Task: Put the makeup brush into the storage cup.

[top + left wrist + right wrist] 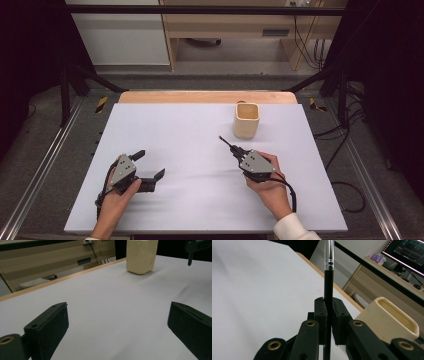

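A cream square cup stands upright on the white table mat, right of centre toward the back. My right gripper is shut on a thin black pen with a silver band; the pen points away toward the cup's left side. In the right gripper view the pen rises straight from between the closed jaws, with the cup close at the right. My left gripper rests at the front left, open with nothing in it. Its view shows wide-apart jaws and the cup far ahead.
A wooden strip edges the back of the mat. Black frame posts flank the table, and cables lie on the floor at the right. A monitor glows beyond the table in the right gripper view.
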`<state>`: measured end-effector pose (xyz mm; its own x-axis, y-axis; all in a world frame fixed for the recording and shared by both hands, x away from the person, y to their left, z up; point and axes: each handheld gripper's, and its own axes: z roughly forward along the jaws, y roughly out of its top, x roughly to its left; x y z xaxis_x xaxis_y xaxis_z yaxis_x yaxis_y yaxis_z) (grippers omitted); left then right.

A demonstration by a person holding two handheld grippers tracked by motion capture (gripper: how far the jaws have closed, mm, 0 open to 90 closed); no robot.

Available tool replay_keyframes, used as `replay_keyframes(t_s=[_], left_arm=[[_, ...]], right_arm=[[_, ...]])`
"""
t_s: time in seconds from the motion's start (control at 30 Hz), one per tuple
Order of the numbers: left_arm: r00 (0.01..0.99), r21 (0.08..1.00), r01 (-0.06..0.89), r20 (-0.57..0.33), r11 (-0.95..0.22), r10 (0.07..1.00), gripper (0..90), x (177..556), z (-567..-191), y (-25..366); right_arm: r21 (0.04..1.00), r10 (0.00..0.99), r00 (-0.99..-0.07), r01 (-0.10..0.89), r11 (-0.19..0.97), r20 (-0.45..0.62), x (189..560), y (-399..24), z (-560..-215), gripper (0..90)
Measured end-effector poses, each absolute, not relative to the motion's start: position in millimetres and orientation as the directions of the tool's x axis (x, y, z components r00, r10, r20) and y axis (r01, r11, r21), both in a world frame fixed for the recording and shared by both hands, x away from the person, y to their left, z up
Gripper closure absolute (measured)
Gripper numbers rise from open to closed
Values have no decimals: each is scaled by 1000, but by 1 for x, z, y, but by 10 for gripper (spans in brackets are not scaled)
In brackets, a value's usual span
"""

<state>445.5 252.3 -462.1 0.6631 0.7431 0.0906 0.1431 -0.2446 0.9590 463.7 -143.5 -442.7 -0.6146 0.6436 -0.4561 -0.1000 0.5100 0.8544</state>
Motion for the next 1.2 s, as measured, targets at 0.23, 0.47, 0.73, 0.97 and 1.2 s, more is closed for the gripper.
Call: replay_keyframes(t_s=[0.23, 0.47, 0.73, 0.97, 1.2], left_arm=[[666, 961, 142, 84, -237, 741, 32, 445, -462, 253], [666, 963, 138, 81, -230, 741, 32, 445, -461, 253], [667, 968, 129, 75, -215, 741, 33, 444, -459, 255], [666, 972, 125, 67, -199, 743, 32, 443, -458, 257], [668, 972, 120, 73, -203, 741, 32, 443, -457, 257]], right_arm=[[882, 671, -617, -82, 465, -411, 465, -148, -442, 837], [903, 695, -617, -60, 425, -369, 467, -154, -442, 837], [929, 723, -616, -37, 369, -312, 469, -160, -441, 837], [947, 743, -618, -12, 320, -259, 471, -166, -442, 837], [955, 751, -617, -3, 297, -235, 472, -169, -441, 837]])
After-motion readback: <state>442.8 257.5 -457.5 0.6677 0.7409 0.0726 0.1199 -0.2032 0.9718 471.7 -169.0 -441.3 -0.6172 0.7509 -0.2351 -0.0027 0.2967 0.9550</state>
